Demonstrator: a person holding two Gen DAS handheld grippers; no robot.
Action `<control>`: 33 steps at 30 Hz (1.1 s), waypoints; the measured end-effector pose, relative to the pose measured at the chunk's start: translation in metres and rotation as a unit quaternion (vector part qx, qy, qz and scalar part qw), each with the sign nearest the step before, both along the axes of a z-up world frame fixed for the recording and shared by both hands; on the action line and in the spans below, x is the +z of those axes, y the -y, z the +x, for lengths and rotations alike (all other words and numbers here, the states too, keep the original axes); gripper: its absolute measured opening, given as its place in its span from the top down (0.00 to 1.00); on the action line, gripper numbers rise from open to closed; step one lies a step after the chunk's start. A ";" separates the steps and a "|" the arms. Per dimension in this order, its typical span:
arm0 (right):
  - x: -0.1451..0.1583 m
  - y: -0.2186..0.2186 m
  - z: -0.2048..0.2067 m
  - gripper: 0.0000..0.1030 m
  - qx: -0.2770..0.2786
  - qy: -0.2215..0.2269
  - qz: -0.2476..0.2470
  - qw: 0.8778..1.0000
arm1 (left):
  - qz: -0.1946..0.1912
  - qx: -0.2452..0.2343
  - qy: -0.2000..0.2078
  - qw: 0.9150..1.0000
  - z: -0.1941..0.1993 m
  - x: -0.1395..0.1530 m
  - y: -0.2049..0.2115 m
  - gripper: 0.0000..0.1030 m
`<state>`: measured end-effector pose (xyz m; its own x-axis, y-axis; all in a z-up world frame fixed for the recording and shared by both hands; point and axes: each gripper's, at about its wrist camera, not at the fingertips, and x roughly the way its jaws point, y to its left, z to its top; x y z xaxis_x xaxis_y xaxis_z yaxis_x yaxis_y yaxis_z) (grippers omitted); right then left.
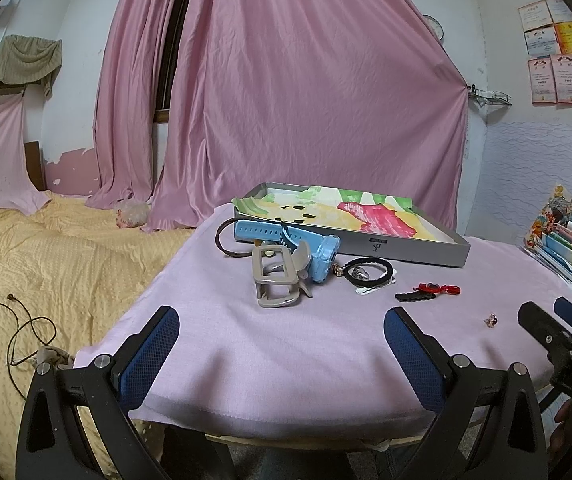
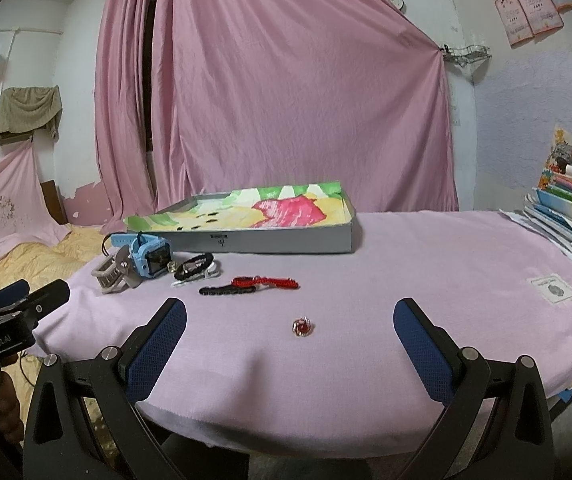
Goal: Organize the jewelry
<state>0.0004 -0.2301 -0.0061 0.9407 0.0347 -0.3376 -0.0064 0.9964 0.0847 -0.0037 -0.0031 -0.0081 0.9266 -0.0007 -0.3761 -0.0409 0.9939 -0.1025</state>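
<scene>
Grey tray (image 2: 286, 242) lined with painted paper (image 2: 270, 210), no jewelry inside, one ring (image 2: 302, 327), one blue watch (image 2: 150, 259), two grippers, left gripper (image 1: 282, 344) and right gripper (image 2: 289, 340), jaws spread, empty

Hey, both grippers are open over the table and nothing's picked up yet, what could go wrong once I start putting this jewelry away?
The small red-stone ring lies alone near the front edge of the pink cloth; a clumsy pinch by the right gripper may flick it off. The red bracelet touches the black bracelet, so both might lift together. The blue watch sits tangled with the grey buckle; the left gripper could drag the pile.
</scene>
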 end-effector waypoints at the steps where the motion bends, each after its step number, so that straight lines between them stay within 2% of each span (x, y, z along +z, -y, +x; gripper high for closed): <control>1: 0.001 0.001 0.000 0.01 0.000 0.003 0.000 1.000 | 0.000 0.001 0.000 1.000 0.001 0.001 0.000 0.00; 6: 0.004 0.001 0.004 0.01 -0.001 0.012 0.003 1.000 | -0.001 0.002 -0.004 1.000 0.011 -0.006 -0.004 0.00; 12: 0.004 -0.002 0.015 0.01 0.000 0.010 -0.005 1.000 | 0.003 -0.001 -0.011 1.000 0.033 0.000 -0.010 0.00; 18: -0.005 0.000 0.032 0.01 0.002 -0.037 0.012 0.999 | 0.004 -0.008 -0.029 1.000 0.047 0.000 -0.010 0.00; 25: -0.017 0.002 0.043 0.01 -0.001 -0.067 0.036 0.997 | 0.004 -0.013 -0.050 0.999 0.064 -0.003 -0.010 0.00; 30: -0.023 -0.002 0.052 0.10 -0.002 -0.082 0.037 0.996 | 0.007 -0.014 -0.065 0.998 0.074 -0.006 -0.009 0.00; 32: -0.024 -0.003 0.054 0.20 0.000 -0.090 0.039 0.995 | 0.007 -0.015 -0.066 0.998 0.075 -0.007 -0.010 0.00; 33: -0.025 -0.004 0.057 0.21 0.000 -0.094 0.040 0.995 | 0.007 -0.014 -0.066 0.998 0.076 -0.007 -0.010 0.00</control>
